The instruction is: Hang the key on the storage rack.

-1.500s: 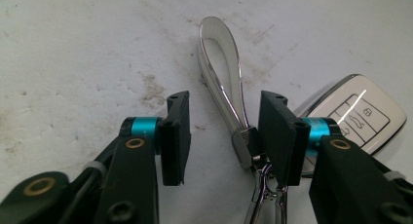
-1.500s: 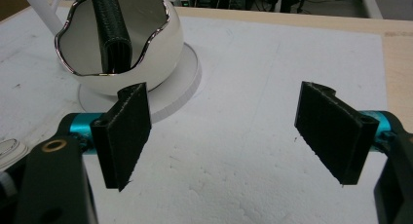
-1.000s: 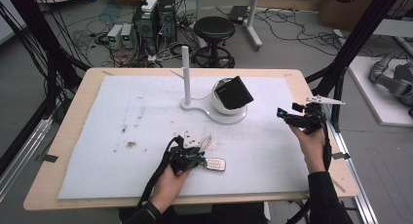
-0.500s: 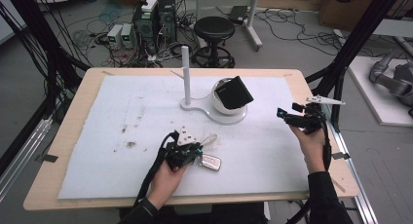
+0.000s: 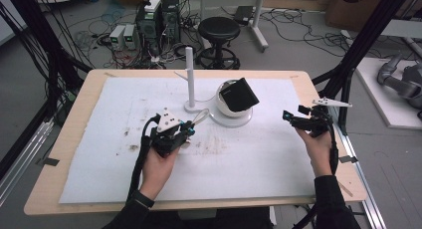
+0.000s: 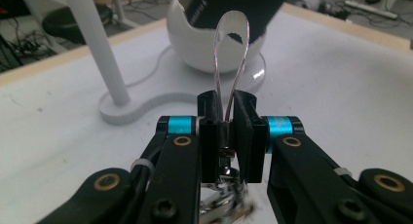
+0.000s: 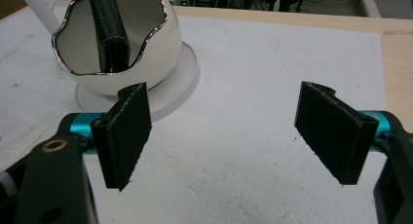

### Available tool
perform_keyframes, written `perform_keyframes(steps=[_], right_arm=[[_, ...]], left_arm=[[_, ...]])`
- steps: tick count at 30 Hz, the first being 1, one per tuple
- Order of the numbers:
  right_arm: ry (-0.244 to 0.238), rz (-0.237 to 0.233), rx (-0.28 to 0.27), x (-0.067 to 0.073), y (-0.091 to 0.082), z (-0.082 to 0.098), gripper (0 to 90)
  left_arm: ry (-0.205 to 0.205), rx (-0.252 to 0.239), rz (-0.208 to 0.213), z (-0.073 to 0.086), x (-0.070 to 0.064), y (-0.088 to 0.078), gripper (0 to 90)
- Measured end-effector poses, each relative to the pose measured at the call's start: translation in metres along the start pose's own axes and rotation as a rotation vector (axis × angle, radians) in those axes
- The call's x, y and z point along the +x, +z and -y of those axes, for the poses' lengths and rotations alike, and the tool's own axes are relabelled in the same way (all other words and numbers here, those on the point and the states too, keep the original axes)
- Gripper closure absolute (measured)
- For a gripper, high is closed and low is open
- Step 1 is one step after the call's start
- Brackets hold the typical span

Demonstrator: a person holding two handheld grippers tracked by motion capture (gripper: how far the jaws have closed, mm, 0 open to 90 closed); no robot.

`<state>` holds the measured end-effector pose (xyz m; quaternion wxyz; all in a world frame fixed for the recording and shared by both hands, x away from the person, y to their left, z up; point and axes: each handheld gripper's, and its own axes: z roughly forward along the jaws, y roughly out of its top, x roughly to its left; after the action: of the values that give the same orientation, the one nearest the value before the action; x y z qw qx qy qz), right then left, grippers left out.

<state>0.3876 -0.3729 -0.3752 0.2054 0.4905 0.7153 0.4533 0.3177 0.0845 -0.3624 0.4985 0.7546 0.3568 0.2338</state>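
- The left gripper (image 5: 191, 125) was held above the white mat (image 5: 259, 154) on the tabletop (image 5: 69, 139), near the middle of the mat and just in front of the white stand.
- Its jaws had just been closing and were pressed together on a thin, clear strap loop (image 6: 233, 63), which rose upright from between the pads in the left gripper view.
- Below the jaws, a blurred bunch of metal rings (image 6: 226, 197) hung from the same strap; what else hung there could not be told.
- In the high view the loop (image 5: 200, 117) stuck out of the jaws toward the stand's base.
- The white stand (image 5: 189, 74) was an upright post on a flat base, its curved foot joining the round plate under the bowl.
- The white bowl (image 5: 226, 107) sat tilted on that plate, just right of the post, its rim edged in chrome.
- A black leather wallet (image 5: 240, 93) stood in the bowl, leaning out over its rim.
- The right gripper (image 5: 291, 118) was held over the right edge of the mat, well apart from the left gripper and pointing toward the bowl.
- Its jaws were spread wide with only the mat showing between them.
- In the right gripper view the bowl (image 7: 156, 44) and wallet (image 7: 109, 27) lay ahead of the left pad.
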Motion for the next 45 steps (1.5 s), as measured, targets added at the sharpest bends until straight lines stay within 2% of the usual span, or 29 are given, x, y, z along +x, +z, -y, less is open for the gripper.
perform_keyframes(steps=[9, 13, 20, 24, 28, 32, 37, 45], right_arm=[[0.004, -0.001, -0.003, -0.001, 0.000, 0.000, 21.5], [0.007, -0.001, -0.006, -0.002, -0.001, 0.000, 21.6], [0.009, -0.004, -0.005, -0.002, -0.001, 0.000, 21.5], [0.012, -0.002, -0.002, -0.002, 0.000, 0.000, 21.6], [0.005, -0.005, -0.001, -0.002, 0.001, 0.000, 21.5], [0.006, -0.005, 0.002, -0.002, 0.002, 0.001, 21.5], [0.008, -0.006, 0.003, -0.002, 0.003, 0.001, 21.6], [0.011, -0.009, 0.002, -0.003, 0.003, 0.001, 21.6]], left_arm=[[-0.003, -0.082, -0.047, -0.027, 0.013, -0.006, 81.2], [-0.009, -0.112, -0.072, -0.031, 0.017, -0.006, 81.2], [-0.046, -0.150, -0.113, -0.037, 0.030, -0.006, 81.2], [-0.047, -0.155, -0.139, -0.040, 0.037, -0.006, 81.2], [-0.066, -0.177, -0.169, -0.045, 0.047, -0.009, 81.2], [-0.055, -0.184, -0.181, -0.049, 0.049, -0.011, 81.2], [-0.056, -0.183, -0.211, -0.056, 0.056, -0.005, 81.2], [-0.053, -0.167, -0.233, -0.058, 0.060, 0.007, 81.1]])
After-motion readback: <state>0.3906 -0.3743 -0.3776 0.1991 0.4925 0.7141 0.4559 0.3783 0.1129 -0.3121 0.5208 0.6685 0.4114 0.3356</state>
